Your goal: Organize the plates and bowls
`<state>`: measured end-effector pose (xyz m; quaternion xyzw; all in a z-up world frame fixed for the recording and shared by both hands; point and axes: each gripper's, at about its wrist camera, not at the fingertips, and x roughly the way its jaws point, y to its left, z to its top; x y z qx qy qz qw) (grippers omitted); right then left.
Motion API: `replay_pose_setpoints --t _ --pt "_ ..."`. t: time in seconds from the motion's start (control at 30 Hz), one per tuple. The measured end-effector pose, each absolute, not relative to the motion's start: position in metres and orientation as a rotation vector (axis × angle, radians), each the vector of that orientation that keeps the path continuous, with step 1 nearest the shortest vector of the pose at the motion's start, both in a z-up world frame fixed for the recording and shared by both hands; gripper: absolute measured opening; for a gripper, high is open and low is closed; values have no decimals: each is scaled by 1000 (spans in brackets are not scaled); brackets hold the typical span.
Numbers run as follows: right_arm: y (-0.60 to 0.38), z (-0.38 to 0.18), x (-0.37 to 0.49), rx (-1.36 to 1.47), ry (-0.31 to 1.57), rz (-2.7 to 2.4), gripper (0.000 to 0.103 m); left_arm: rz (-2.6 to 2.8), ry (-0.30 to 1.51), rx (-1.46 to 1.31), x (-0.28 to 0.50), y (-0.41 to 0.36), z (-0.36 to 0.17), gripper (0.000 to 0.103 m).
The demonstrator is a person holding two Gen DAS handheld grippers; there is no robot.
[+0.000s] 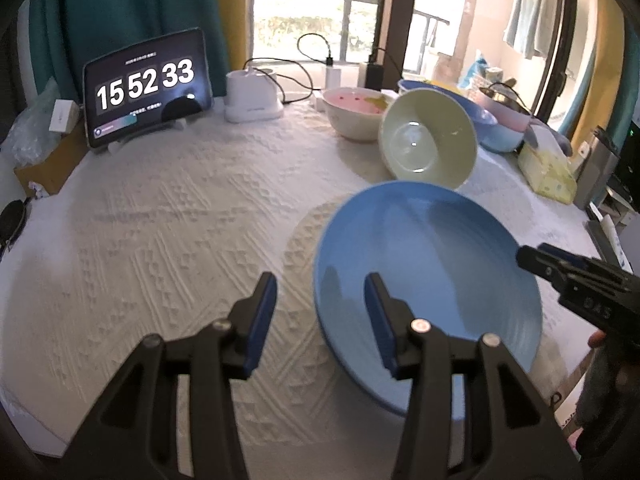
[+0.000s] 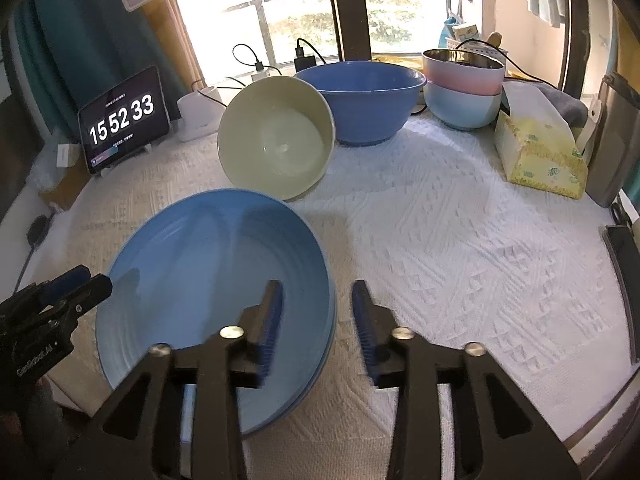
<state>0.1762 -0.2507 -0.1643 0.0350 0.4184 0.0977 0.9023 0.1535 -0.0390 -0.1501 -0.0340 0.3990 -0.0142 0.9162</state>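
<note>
A wide blue plate [image 1: 428, 292] [image 2: 208, 304] lies on the white textured cloth [image 1: 160, 240] near the front edge, and a second blue rim shows just under it in the right wrist view. My left gripper [image 1: 320, 304] is open astride the plate's left rim, one finger over the plate and one over the cloth. My right gripper [image 2: 318, 308] is open astride the right rim, its pads clear of it. Each gripper shows in the other's view: the right gripper [image 1: 536, 258], the left gripper [image 2: 90, 282]. Behind the plate a cream bowl [image 1: 428, 140] [image 2: 276, 136] is tipped on its side.
At the back stand a pink-lined bowl [image 1: 352, 112], a large blue bowl [image 2: 364, 100] and stacked pink and pale blue bowls [image 2: 464, 92]. A yellow tissue box [image 2: 536, 156] sits at right; a tablet clock [image 1: 144, 92] and a white charger [image 1: 252, 96] at back left.
</note>
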Motion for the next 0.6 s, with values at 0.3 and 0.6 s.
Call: replay_pose_setpoints --t 0.3,0.6 --pt "-255 -174 185 121 901 204 42 -10 860 -101 176 -36 -166 49" --pt "-254 -192 194 181 969 234 42 -30 913 -86 184 -47 -181 49"
